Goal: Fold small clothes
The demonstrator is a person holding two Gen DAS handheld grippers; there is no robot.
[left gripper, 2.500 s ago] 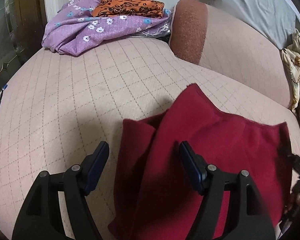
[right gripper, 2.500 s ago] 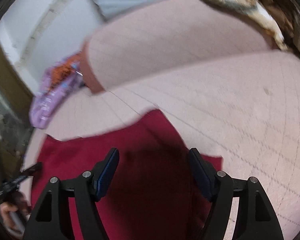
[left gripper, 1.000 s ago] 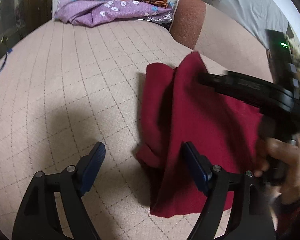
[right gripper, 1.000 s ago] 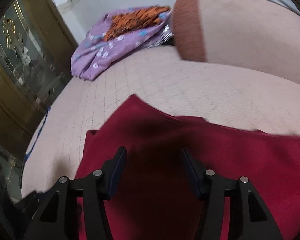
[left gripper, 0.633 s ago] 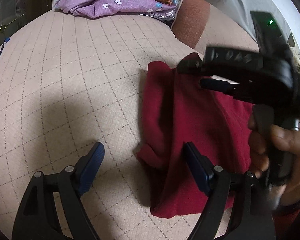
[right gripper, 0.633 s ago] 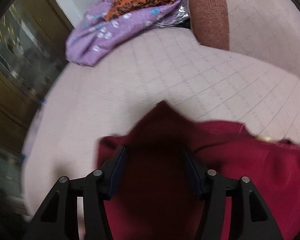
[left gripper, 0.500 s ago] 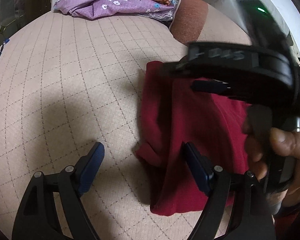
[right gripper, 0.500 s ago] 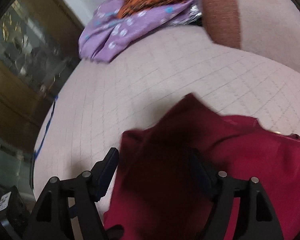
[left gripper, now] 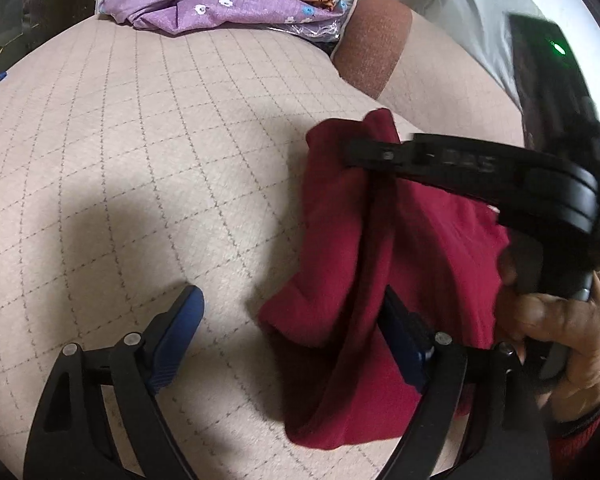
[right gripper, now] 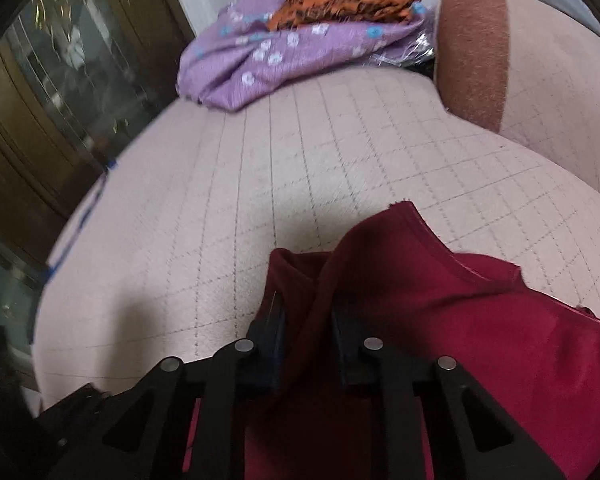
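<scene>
The cloth (left gripper: 432, 248) lay crumpled on the bed (left gripper: 140, 160), toward its near right part in the left wrist view. The left tool (left gripper: 296, 332) hung over the cloth's left edge, one finger above bare bed to the left, the other over the cloth, its jaws opening. The right tool (right gripper: 306, 320) reached in from the right across the cloth's far part, its jaws closing on a raised fold. Behind the cloth a bolster (left gripper: 372, 52) lay along the bed's far right side. A heap of clothes (left gripper: 220, 0) sat at the bed's far end, left of the bolster. A cabinet (right gripper: 40, 120) stood beyond the bed's left edge.
</scene>
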